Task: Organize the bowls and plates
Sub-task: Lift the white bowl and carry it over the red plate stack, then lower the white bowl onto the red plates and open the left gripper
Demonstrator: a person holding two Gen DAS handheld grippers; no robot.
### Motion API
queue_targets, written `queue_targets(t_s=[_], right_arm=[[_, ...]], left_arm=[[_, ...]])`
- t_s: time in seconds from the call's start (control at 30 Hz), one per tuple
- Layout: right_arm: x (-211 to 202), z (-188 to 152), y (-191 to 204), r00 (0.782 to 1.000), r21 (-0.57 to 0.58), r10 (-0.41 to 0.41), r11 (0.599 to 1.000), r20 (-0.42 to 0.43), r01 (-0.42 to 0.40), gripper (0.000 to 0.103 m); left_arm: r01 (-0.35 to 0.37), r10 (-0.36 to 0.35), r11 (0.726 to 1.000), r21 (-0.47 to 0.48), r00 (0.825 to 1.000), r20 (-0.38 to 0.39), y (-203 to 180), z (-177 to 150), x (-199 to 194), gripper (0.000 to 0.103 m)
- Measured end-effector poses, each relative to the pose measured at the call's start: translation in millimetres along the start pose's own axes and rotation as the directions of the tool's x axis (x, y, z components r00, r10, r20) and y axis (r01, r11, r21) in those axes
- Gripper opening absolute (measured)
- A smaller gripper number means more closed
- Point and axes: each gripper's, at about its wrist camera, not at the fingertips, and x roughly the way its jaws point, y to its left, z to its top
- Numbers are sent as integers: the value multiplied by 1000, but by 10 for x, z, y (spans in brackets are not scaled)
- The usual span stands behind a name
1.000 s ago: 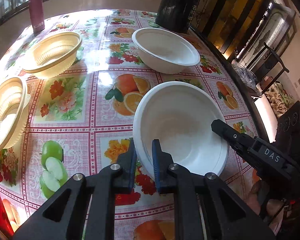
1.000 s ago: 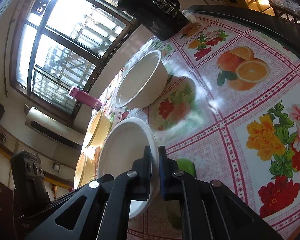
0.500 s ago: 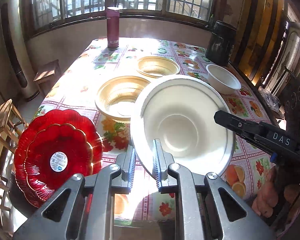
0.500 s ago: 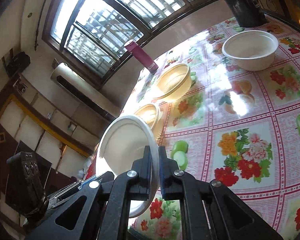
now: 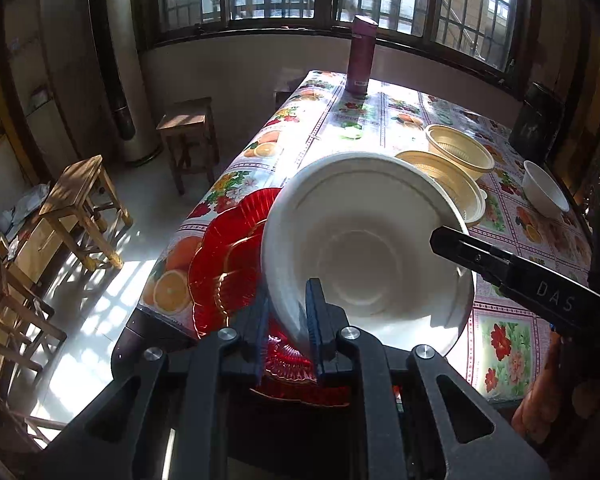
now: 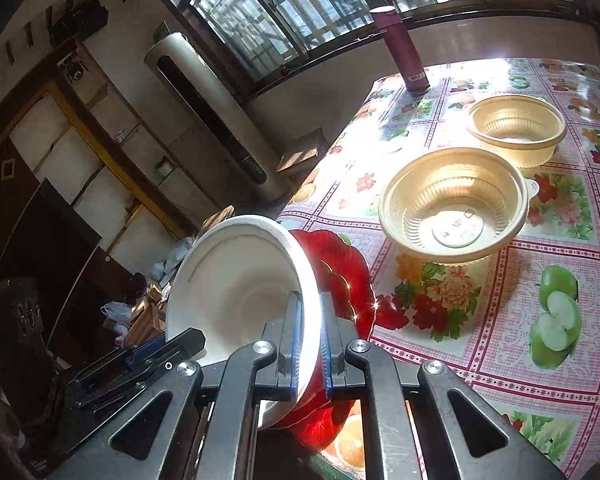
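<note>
Hard to see much of the red plates (image 5: 220,264): the white bowl (image 5: 364,256) covered their right side in the left wrist view, and the stack ran off behind the gripper bodies at the bottom. The left gripper (image 5: 286,316) was clamped on the bowl's near rim, low center of frame, while the right gripper (image 6: 310,340) pinched the opposite rim, so the bowl hung tilted between them, right over the plates at the table (image 6: 500,344) edge. Half a second earlier the bowl was further in over the tablecloth, with the plates well off to its left. Right of that, two tan plastic bowls (image 6: 456,204) sat on the table, and a small white bowl (image 5: 544,190) was at the far right.
</note>
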Motion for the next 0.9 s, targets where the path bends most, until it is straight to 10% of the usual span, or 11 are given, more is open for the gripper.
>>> queue_targets(t_s=[0.43, 0.57, 0.77, 0.9], right_arm=[[431, -157, 132, 994, -91, -104, 991, -33, 101, 13], [353, -161, 130, 996, -104, -93, 990, 10, 93, 21], [-45, -121, -37, 991, -97, -31, 994, 131, 44, 45], [-428, -123, -289, 972, -82, -48, 994, 230, 68, 61]], left_arm=[[-65, 66, 998, 5, 996, -68, 248, -135, 282, 18], [-129, 129, 992, 9, 992, -10, 272, -110, 190, 64], [-183, 181, 983, -5, 972, 149, 271, -83, -139, 88], [-94, 95, 995, -16, 966, 241, 175, -58, -346, 95]])
